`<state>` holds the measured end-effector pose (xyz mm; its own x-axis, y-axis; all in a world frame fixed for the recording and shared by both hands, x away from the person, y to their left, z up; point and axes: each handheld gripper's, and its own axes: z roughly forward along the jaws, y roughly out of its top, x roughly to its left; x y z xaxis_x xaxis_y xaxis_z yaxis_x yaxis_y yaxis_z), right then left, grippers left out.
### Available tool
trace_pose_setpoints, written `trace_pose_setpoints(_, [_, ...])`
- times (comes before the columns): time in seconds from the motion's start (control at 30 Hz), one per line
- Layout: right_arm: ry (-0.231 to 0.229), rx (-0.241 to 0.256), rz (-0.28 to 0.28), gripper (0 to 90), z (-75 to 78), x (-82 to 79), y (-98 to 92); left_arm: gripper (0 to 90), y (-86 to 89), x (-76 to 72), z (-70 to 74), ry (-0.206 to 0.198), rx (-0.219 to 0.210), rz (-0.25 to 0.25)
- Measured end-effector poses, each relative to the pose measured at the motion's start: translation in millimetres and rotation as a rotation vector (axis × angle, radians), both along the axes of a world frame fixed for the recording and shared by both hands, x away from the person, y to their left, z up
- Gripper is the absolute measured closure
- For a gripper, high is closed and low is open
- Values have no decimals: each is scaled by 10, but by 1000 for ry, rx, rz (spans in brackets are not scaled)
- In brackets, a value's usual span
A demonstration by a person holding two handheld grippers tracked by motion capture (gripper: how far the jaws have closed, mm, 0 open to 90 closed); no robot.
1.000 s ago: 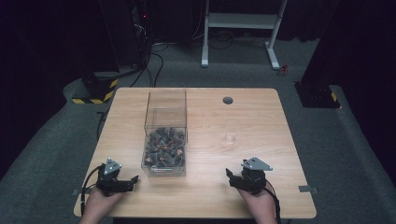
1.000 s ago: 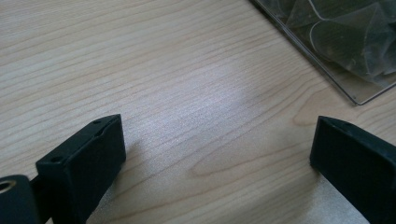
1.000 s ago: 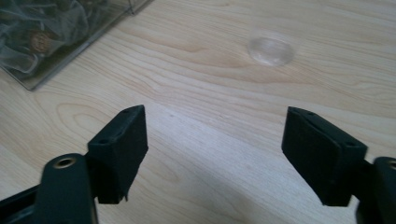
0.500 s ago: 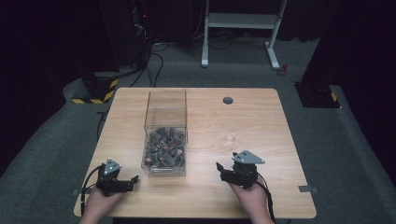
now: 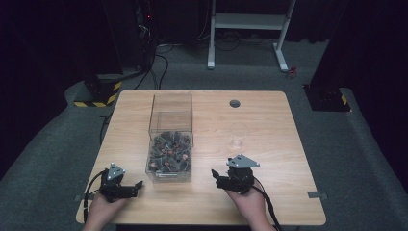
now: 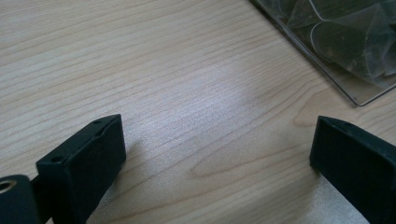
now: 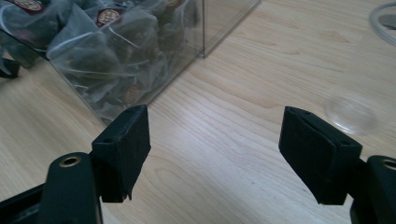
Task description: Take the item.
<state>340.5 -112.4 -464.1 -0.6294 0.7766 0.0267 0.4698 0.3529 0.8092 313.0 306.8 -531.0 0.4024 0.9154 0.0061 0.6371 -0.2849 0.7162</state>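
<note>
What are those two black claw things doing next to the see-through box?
A person holds a gripper in each hand at a wooden table. The left gripper and the right gripper sit either side of the clear box of dark tea bags. Both are open and hold nothing.

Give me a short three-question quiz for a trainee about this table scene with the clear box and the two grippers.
1. True or false: the left gripper is shut on a sachet.
2. What fills the bottom of the clear box? A) pyramid sachets B) coins C) screws
3. Which gripper is nearer the clear glass?

Key
1. False: its jaws stand open over bare table.
2. A: dark pyramid sachets.
3. The right gripper.
</note>
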Motion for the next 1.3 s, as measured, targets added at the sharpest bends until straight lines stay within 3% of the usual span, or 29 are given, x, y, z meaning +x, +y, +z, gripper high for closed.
trace_pose_setpoints(0.83, [-24,28,92,295,263,25,377,38,1,0,0,0,1,-1])
trace_pose_setpoints(1.3, [3,38,155,355,312,72,643,38,2,1,1,-1,3,-1])
